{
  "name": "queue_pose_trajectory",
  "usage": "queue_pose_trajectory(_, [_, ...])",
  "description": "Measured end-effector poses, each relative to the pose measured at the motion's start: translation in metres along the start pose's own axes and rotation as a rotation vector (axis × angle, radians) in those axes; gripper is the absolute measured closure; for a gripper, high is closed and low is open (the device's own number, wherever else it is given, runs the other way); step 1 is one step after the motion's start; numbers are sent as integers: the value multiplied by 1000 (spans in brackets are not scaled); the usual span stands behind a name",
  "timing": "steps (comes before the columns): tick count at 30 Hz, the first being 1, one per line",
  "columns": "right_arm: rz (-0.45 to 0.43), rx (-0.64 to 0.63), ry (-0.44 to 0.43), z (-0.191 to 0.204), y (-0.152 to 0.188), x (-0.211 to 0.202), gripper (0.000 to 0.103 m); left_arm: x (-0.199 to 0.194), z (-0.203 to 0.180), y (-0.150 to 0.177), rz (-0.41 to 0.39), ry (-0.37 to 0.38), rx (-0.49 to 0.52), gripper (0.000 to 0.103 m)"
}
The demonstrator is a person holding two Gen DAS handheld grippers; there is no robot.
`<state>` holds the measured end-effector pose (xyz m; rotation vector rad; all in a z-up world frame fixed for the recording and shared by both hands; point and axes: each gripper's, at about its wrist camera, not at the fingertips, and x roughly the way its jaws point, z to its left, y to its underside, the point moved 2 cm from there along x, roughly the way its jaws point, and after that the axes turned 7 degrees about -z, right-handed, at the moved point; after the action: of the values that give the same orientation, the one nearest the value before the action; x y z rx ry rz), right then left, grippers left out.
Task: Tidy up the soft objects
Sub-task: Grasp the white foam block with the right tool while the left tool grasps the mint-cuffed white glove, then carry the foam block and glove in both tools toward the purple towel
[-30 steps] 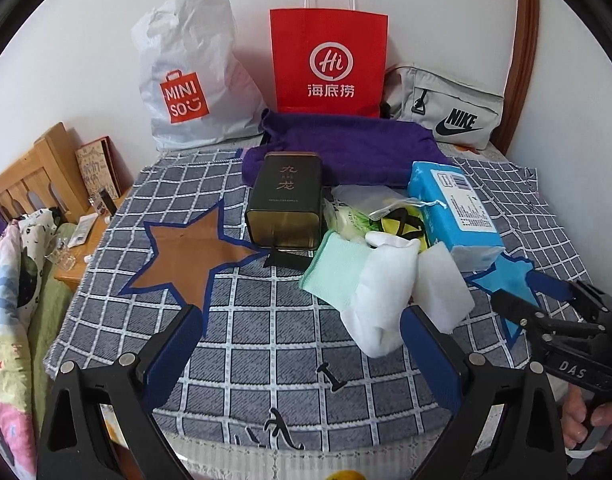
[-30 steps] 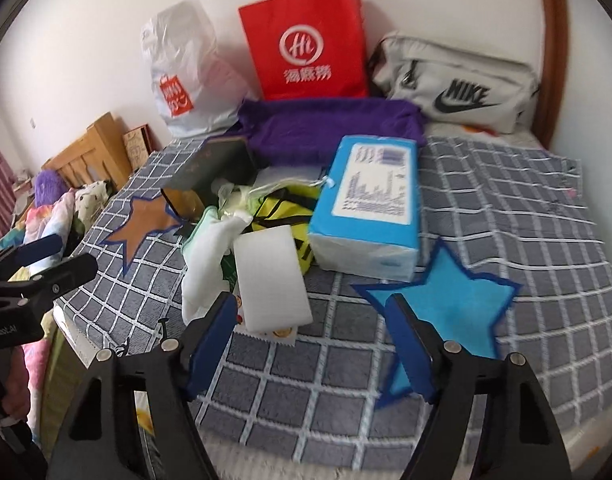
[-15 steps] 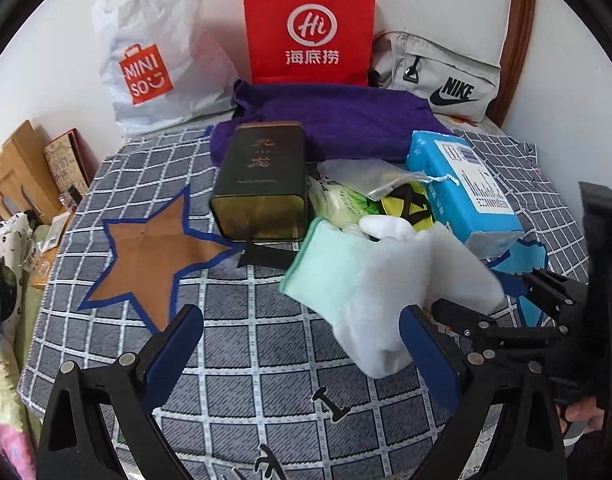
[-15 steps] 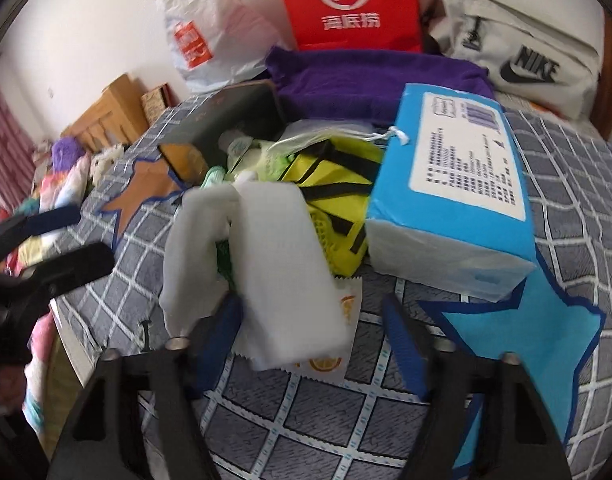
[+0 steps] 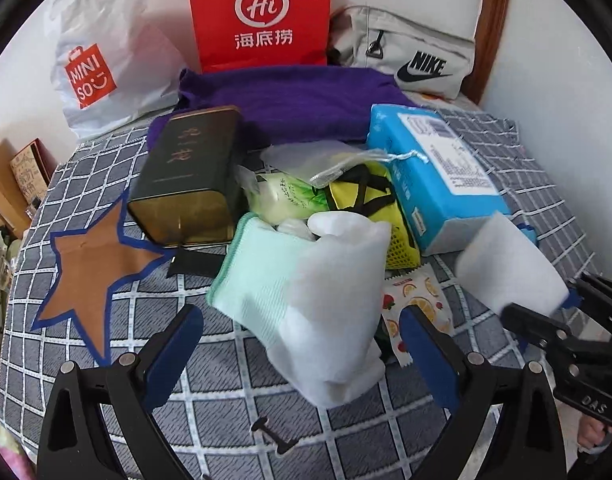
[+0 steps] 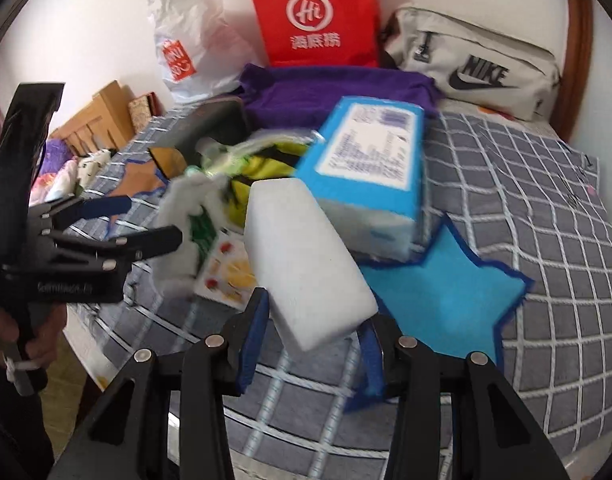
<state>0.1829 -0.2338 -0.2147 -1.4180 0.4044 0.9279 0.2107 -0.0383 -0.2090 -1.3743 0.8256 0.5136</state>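
- Since the earlier frame, right gripper (image 6: 311, 344) has dropped onto the white foam block (image 6: 306, 264) and lifted its near end; jaws closing, pads at both flanks.
- Left gripper (image 5: 302, 356) has advanced; jaws wide, straddling the mint-cuffed glove (image 5: 306, 304) without contact.
- Block sits tilted, clear of the checked cloth (image 6: 545, 216), beside the blue tissue pack (image 6: 369, 168).
- Judged light, spongy, compressible; grip mid-flank, moderate squeeze.

place: home bedroom | cue: checked bedsheet (image 5: 106, 360), wooden headboard (image 5: 491, 20)
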Motion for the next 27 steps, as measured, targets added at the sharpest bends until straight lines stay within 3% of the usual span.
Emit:
queue_pose_trajectory(1, [9,6,7,-4,3,3,60,4,-1,0,2,-18,6,5])
queue_pose_trajectory(3, [28,23,27,-11,8,11,60,11,-3,0,7,-40,14,17])
queue_pose_trajectory(5, [42,31,36,-16,11,17,60,16,-1,0,14,-41,3,38])
queue_pose_trajectory(8, [44,33,31,-18,13,19,60,19,4,1,13,-3,-30,59])
queue_pose_trajectory(13, [35,21,37,-16,9,17,60,7,11,0,-21,-3,-33,87])
queue_pose_trajectory(17, [14,24,43,-11,6,7,60,-9,15,-3,-57,-31,-26,92])
queue_pose_trajectory(27, [-77,-4,46,6,-23,-37,60,-63,28,-21,-152,-78,-45,93])
